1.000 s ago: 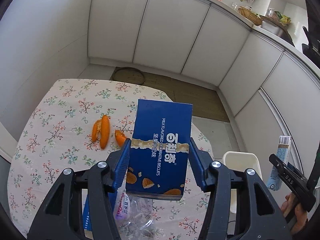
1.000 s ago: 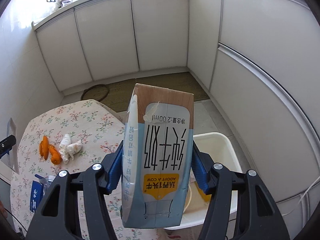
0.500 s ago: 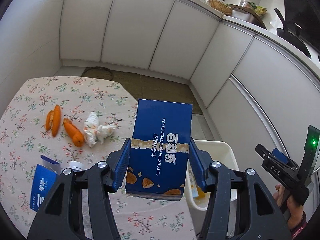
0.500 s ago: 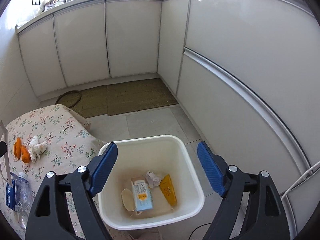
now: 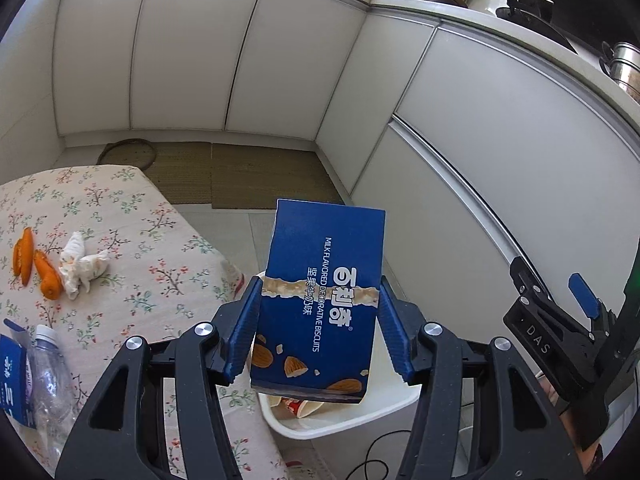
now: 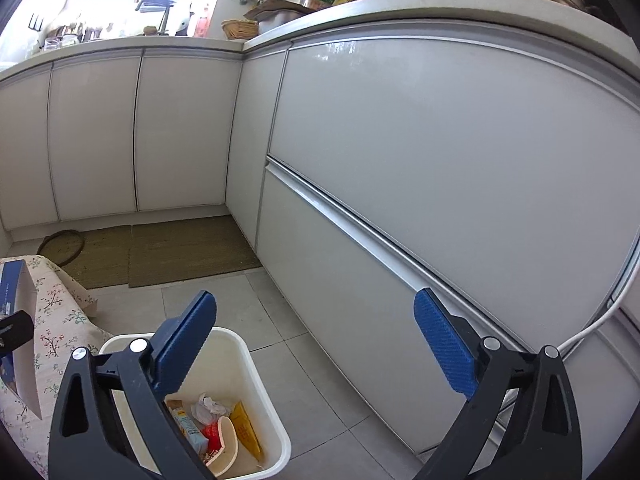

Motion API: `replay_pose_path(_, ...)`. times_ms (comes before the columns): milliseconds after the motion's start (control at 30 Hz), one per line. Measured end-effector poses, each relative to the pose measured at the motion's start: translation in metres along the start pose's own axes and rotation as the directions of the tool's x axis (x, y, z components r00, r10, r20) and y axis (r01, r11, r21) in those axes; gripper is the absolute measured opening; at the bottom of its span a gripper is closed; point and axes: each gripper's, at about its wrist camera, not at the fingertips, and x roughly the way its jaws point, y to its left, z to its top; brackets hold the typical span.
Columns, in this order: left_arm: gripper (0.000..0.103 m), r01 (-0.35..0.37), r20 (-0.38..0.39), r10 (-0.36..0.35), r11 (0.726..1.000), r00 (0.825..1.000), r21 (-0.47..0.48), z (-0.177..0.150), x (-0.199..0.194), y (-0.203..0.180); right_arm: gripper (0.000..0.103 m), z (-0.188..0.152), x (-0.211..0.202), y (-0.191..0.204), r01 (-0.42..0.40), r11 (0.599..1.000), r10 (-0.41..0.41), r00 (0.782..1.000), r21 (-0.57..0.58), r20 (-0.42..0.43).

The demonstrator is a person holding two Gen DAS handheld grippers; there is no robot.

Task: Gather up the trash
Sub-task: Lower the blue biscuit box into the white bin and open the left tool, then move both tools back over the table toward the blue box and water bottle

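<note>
The left gripper [image 5: 318, 330] clamps a blue biscuit box [image 5: 320, 300] that hides most of the white bin [image 6: 264, 392]. The bin holds a carton, crumpled paper and wrappers. The right gripper [image 6: 316, 340] is empty, its jaws opening wide.

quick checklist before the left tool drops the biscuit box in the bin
1. Biscuit box clamped between the left tool pads: ok.
2. Box above the white bin: ok in the left wrist view, exact alignment cannot tell.
3. Right tool out of the drop path: ok, off to the side, jaws opening with nothing between them.
4. Room in the bin: ok, trash only at the bottom.
5. Table trash left: not ok, orange peels, tissue, bottle remain.
</note>
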Motion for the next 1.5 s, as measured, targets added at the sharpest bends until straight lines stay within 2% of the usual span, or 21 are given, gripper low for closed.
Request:
replay_pose_path(200, 0.056, -0.001, 0.003, 0.001, 0.999, 1.0, 0.036, 0.005, 0.018, -0.025, 0.096, -0.001, 0.006, -0.018, 0.039, 0.999, -0.038, 0.999, 0.034, -0.005)
replay_pose_path(267, 0.062, -0.016, 0.005, 0.016, 0.999, 1.0, 0.049, 0.007, 0.023, -0.03, 0.096, -0.002, 0.008, -0.023, 0.056, 0.997, -0.055, 0.998, 0.046, -0.011)
replay_pose_path(333, 0.074, -0.03, 0.007, 0.03, 0.998, 1.0, 0.056, 0.008, 0.024, -0.032, 0.096, -0.005, 0.008, -0.027, 0.06, 0.996, -0.059, 0.998, 0.059, -0.023)
replay_pose_path(433, 0.081, -0.059, 0.013, 0.058, 0.996, 0.998, 0.06, 0.008, 0.024, -0.03, 0.096, -0.005, 0.008, -0.028, 0.061, 0.996, -0.059, 0.998, 0.066, -0.023)
replay_pose_path(533, 0.087, -0.126, 0.034, 0.124, 0.989, 0.992, 0.078, 0.006, 0.02, -0.027, 0.096, -0.005, 0.002, -0.022, 0.055, 0.997, -0.055, 0.998, 0.051, -0.006)
replay_pose_path(667, 0.091, -0.214, 0.079, 0.207, 0.973, 0.975, 0.09, 0.005, 0.012, -0.018, 0.096, -0.007, -0.008, -0.008, 0.034, 0.999, -0.035, 0.999, 0.028, 0.016)
replay_pose_path(1067, 0.094, -0.328, 0.089, 0.323, 0.943, 0.942, 0.052, -0.006, -0.026, 0.037, 0.096, -0.009, -0.032, 0.061, -0.081, 0.992, 0.083, 0.996, -0.094, 0.016)
replay_pose_path(1167, 0.094, -0.364, 0.089, 0.361, 0.931, 0.928, 0.025, -0.009, -0.038, 0.06, 0.096, -0.009, -0.039, 0.082, -0.123, 0.986, 0.125, 0.992, -0.116, 0.014)
replay_pose_path(1500, 0.094, -0.493, 0.047, 0.497, 0.867, 0.866, -0.079, -0.021, -0.079, 0.143, 0.096, -0.02, -0.067, 0.169, -0.271, 0.94, 0.271, 0.962, -0.208, -0.03)
